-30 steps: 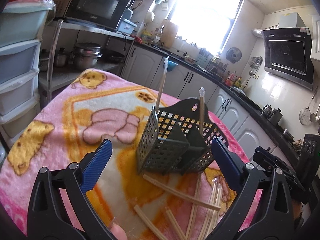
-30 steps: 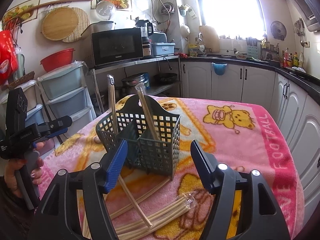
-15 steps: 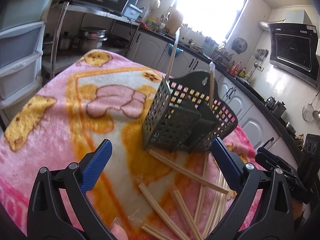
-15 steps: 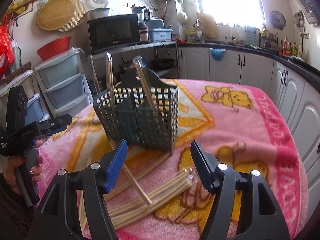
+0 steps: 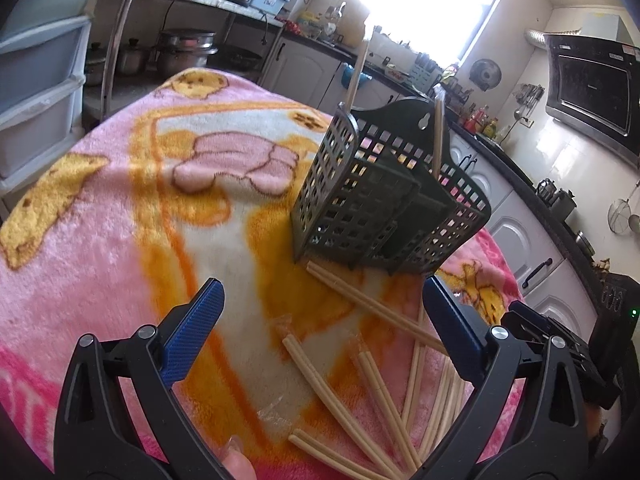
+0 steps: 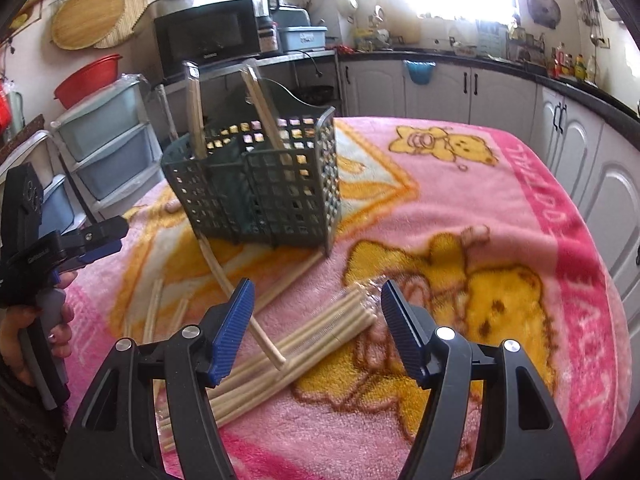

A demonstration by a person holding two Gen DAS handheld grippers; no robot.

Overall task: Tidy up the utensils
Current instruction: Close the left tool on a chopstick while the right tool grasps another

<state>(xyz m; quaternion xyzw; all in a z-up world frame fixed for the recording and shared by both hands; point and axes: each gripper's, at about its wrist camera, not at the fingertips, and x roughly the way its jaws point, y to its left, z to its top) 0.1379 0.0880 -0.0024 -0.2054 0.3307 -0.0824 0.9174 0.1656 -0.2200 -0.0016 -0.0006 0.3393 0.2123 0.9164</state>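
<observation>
A dark green slotted utensil holder (image 5: 384, 204) (image 6: 256, 184) stands on a pink cartoon blanket (image 5: 120, 208) (image 6: 460, 208), with two wrapped chopstick pairs (image 6: 262, 106) leaning upright in it. Several loose wooden chopsticks (image 5: 344, 396) lie on the blanket in front of it, and a wrapped bundle (image 6: 308, 340) lies below my right gripper. My left gripper (image 5: 324, 320) hangs open above the loose sticks, nothing between its blue pads. My right gripper (image 6: 316, 320) is open too, straddling the bundle's end from above without touching it. The left gripper (image 6: 86, 242) also shows at the right wrist view's left edge.
Grey plastic drawers (image 6: 108, 132) and a metal rack with a microwave (image 6: 208, 38) stand beyond the table's far side. White cabinets under a dark counter (image 6: 480, 88) run along the right. A person's hand (image 6: 28, 328) grips the left tool's handle.
Both grippers have sunk toward the table and tipped further down. The holder now sits higher in both views and the loose chopsticks lie closer under the fingers. Both stay open.
</observation>
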